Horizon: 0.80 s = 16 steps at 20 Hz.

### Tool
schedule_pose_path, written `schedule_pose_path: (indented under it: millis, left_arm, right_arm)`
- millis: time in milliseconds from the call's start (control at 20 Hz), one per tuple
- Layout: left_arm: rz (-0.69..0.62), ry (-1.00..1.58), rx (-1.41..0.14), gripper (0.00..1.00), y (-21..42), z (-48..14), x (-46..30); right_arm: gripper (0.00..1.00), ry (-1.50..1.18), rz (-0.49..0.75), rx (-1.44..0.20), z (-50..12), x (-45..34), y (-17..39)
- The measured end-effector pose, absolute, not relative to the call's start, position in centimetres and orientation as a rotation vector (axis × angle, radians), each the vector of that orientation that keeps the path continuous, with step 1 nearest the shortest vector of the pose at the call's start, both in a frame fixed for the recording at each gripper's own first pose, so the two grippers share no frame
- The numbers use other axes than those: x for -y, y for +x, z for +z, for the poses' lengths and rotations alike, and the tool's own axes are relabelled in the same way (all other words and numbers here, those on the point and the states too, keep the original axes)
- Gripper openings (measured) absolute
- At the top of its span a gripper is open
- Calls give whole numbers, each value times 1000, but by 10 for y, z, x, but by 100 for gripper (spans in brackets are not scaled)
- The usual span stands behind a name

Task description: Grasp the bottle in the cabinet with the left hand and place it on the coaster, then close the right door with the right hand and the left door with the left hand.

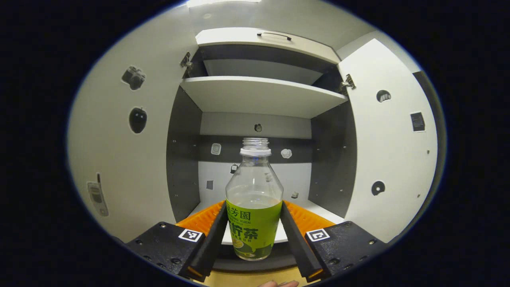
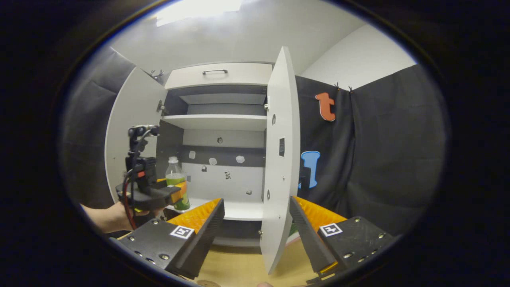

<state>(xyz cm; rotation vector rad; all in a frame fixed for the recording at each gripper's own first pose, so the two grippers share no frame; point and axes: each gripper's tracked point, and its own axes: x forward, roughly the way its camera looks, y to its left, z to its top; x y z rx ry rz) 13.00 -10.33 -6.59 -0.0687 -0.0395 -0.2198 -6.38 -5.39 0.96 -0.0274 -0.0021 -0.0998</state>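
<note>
Bottle [image 1: 254, 199], green label, pinched by left gripper [image 1: 254, 227]; right gripper [image 2: 257, 223] spread.

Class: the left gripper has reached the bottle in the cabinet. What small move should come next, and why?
Probably lift slightly and draw back. The left gripper has both fingers against the label of the bottle, which sits at the front edge of the cabinet floor, both doors open.

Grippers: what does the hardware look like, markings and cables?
Left claw: black housings, each with a square black-and-white fiducial tag, and ribbed finger faces. Right claw is the same build. Seen from the right gripper view, the left unit carries a top-mounted camera and red and black cables.
</note>
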Motion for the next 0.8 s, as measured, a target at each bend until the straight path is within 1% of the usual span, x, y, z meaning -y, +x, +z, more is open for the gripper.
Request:
schedule_pose_path:
  millis: [50,100,150,200,250,400,450,500,600,650,800]
  left_arm:
    - [-232,-78,39,82,117,-70,106]
    - [-230,-82,44,78,105,-74,105]
    - [-236,-82,56,80,94,-79,105]
    - [-233,-80,68,80,84,-85,104]
    - [-238,-80,75,80,73,-95,104]
    - [-280,-87,26,80,38,-140,111]
    - [-294,-76,2,80,26,-158,113]
    - [-294,-67,-16,80,17,-172,112]
    - [-311,-63,-14,80,-1,-197,117]
    - [-326,-56,-7,80,-10,-210,122]
    - [-375,-43,-77,80,-37,-262,135]
  right_arm:
    - [99,-36,-103,2,8,56,-64]
    - [99,-46,-104,6,7,57,-64]
    - [96,-60,-107,10,5,59,-64]
    - [99,-73,-112,14,4,61,-64]
    - [99,-83,-118,13,3,63,-64]
    - [99,-70,-115,-3,-3,62,-61]
    - [96,-55,-107,-16,-6,60,-59]
    - [99,-48,-102,-21,-7,58,-57]
    - [96,-55,-104,-22,-8,56,-53]
    - [99,-60,-103,-23,-8,54,-51]
    - [99,-61,-99,-46,-16,47,-46]
